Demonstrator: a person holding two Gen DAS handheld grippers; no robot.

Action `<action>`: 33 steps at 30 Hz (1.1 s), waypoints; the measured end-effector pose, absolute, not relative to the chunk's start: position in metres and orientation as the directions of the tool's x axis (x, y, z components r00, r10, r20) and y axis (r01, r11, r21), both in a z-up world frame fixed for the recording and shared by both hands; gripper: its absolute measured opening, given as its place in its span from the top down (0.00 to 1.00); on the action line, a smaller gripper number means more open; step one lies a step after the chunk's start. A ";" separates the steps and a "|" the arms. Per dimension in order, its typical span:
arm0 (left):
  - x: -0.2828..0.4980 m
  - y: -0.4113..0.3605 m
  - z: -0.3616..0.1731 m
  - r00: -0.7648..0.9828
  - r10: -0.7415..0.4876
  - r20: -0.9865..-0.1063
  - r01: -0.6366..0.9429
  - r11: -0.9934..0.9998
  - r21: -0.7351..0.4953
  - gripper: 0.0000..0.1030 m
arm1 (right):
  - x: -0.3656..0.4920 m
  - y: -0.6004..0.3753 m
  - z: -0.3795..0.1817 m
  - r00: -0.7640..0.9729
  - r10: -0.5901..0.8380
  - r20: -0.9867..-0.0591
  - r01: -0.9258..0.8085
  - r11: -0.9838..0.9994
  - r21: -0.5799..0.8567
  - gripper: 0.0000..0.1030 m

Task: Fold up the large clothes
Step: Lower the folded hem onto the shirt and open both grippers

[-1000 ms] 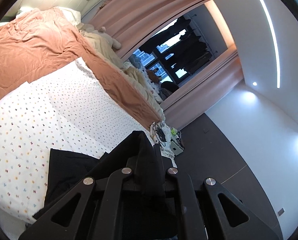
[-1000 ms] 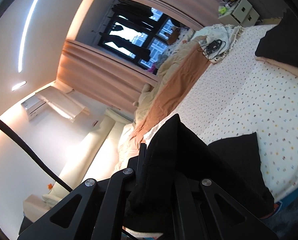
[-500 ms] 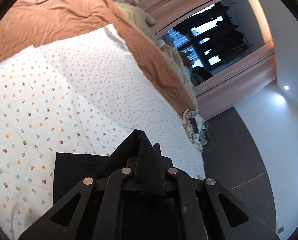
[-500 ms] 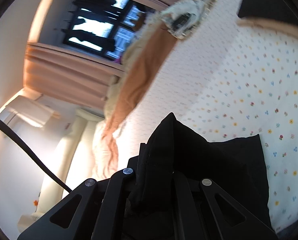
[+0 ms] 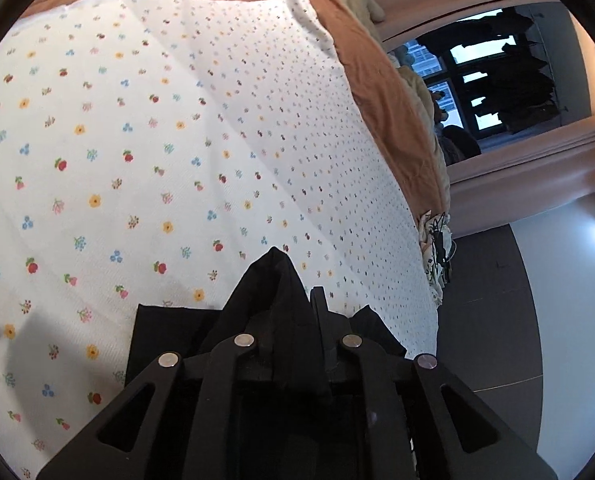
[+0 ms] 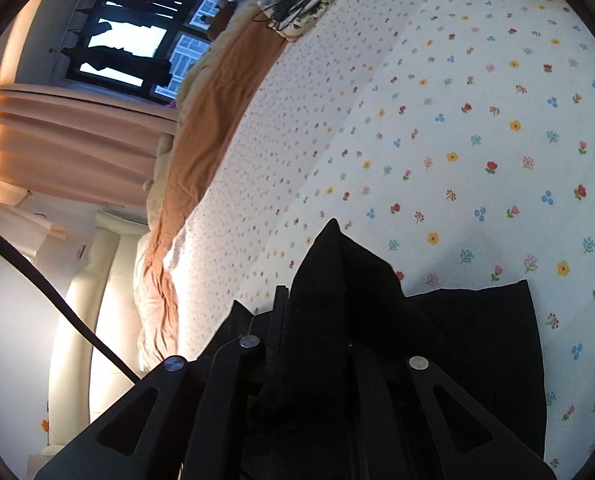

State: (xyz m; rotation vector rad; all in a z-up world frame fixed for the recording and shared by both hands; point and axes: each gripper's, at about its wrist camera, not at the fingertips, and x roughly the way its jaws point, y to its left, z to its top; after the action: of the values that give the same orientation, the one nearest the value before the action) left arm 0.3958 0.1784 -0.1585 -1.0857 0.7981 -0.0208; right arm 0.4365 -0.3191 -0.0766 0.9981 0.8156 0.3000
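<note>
The bed filled both views: a white flower-print sheet [image 5: 145,152] spread flat, with a rust-brown blanket [image 5: 381,92] bunched along its far side and a small heap of cloth with a black cable [image 6: 297,4] at one end near the dark window [image 6: 129,40]. The black garment [image 6: 477,340] lay low on the sheet at my end, part of it flat on the print and the rest rising in peaks into my two tools. In the left wrist view the same garment [image 5: 169,340] showed a flat square corner on the sheet beside a tented fold. My left gripper [image 5: 293,300] had that tented fold between its fingers, and its jaws were just starting to part, though the cloth sat wedged there and I judged it was not yet let go. My right gripper [image 6: 309,292] did the same with its own peak of black cloth: jaws beginning to open, fabric between them. My worry was the release. If one side dropped before the other, the raised edge could slump crooked and spoil the fold line. The cloth might also cling to a pad and get dragged when I pulled away, lifting the layer underneath. I could not see where the rest of the garment lay behind the tools, so alignment was a guess.
</note>
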 end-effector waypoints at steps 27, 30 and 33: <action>0.230 0.169 -0.077 0.807 -0.280 -0.521 -0.282 0.592 -0.755 0.25 | 0.285 -0.391 -0.017 0.750 0.497 -0.436 0.043 0.621 0.783 0.32; 0.217 0.167 -0.085 0.801 -0.270 -0.534 -0.290 0.606 -0.741 0.25 | 0.271 -0.397 -0.019 0.748 0.478 -0.460 0.044 0.657 0.753 0.32; 0.209 0.166 -0.098 0.782 -0.259 -0.567 -0.308 0.630 -0.713 0.25 | 0.259 -0.398 -0.021 0.738 0.448 -0.505 0.058 0.703 0.709 0.32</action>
State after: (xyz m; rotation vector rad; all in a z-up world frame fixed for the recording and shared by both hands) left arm 0.2086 0.1659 -0.0980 -0.9089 0.6972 0.0311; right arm 0.2591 -0.3983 -0.0207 0.7739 0.7221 0.2394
